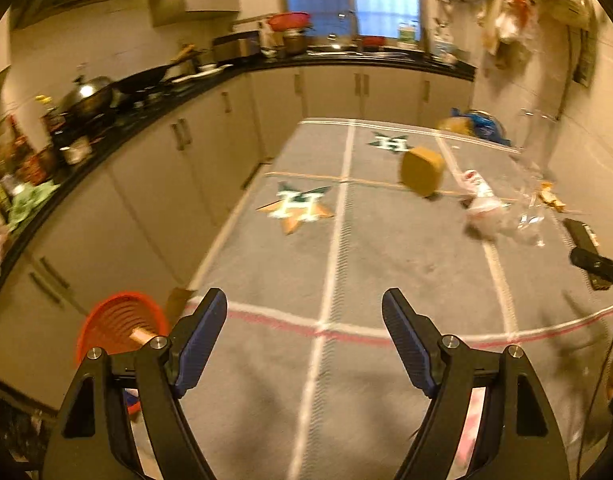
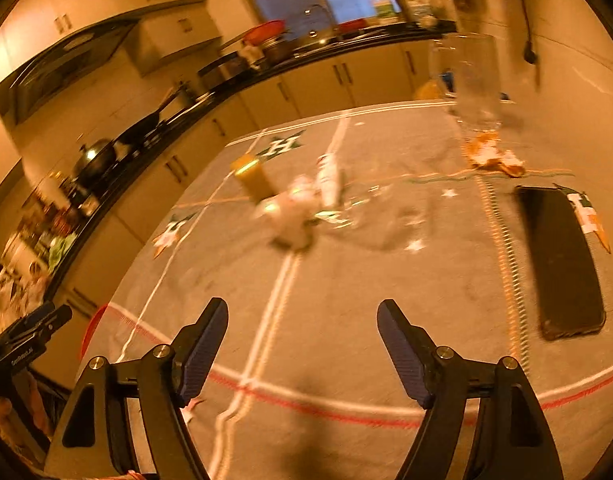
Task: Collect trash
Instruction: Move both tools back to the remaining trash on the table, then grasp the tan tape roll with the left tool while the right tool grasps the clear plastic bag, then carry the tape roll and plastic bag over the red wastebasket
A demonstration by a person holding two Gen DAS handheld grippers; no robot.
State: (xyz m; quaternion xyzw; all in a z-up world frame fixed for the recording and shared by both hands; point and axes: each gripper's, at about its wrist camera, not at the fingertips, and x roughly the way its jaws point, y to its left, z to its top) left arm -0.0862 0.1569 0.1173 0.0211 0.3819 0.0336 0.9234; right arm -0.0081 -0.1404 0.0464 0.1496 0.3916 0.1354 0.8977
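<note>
Left wrist view: left gripper is held wide, nothing between its blue-padded fingers, angled down over the grey line-marked cloth. Trash is seen at right of centre: a mustard-yellow squarish box, a crumpled white wrapper, clear crinkled plastic. An orange-red ribbed basket, lower left, is judged the likely bin. Right wrist view: right gripper is likewise spread and empty; the wrapper lies at centre, a black flat phone-like slab at right.
</note>
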